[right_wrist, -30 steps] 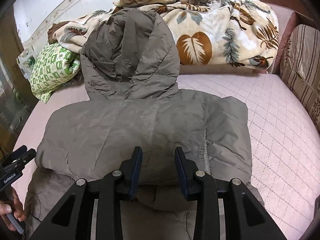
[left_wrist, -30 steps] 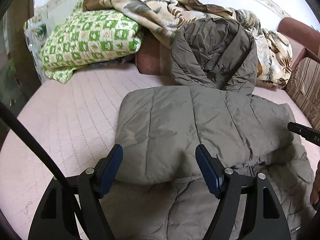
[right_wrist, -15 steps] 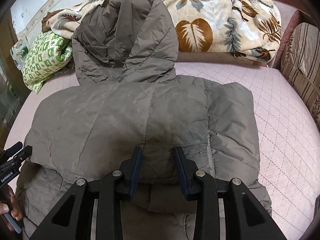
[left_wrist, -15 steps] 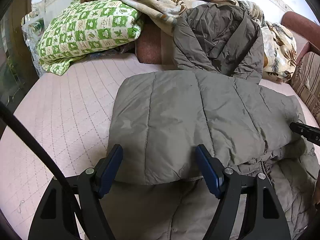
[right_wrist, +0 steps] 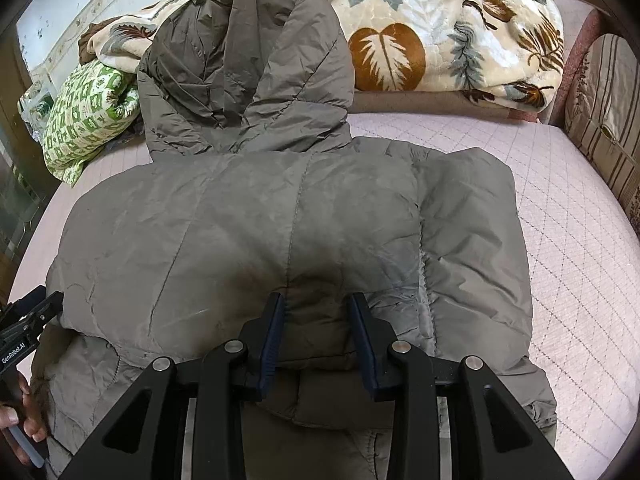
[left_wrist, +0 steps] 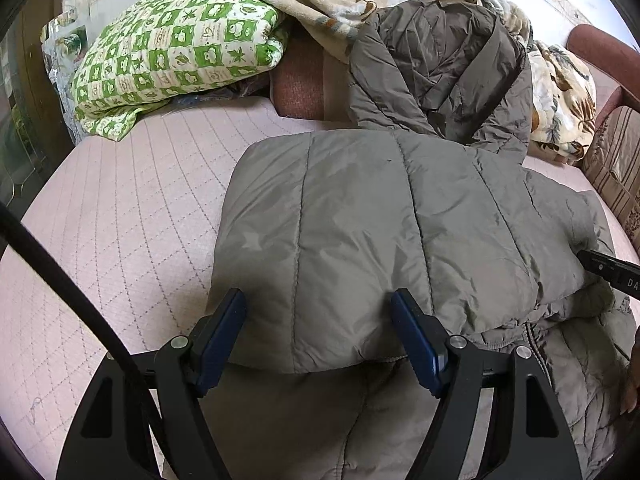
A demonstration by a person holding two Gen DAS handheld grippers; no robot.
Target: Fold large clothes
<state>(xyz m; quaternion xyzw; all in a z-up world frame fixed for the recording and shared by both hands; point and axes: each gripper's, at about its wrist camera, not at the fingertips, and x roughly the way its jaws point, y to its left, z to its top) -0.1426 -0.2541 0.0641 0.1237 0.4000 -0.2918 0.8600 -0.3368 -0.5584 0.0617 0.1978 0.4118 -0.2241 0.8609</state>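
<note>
Both grippers are lowering the folded-over bottom half of the jacket (right_wrist: 280,220) onto its upper half on the bed (right_wrist: 560,200); the left gripper (left_wrist: 318,340) is holding a wide puffy fold, the right gripper (right_wrist: 316,336) a narrower one, so this fold is nearly finishing

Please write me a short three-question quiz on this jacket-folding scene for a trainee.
1. True or false: the grey puffer jacket lies on a pink quilted mattress.
2. What lies to the left of the hood: A) a green checked pillow, B) a laptop, C) a shoe?
3. Which gripper's fingers stand wider apart, the left gripper or the right gripper?

Key: 1 true; 2 A; 3 left.
</note>
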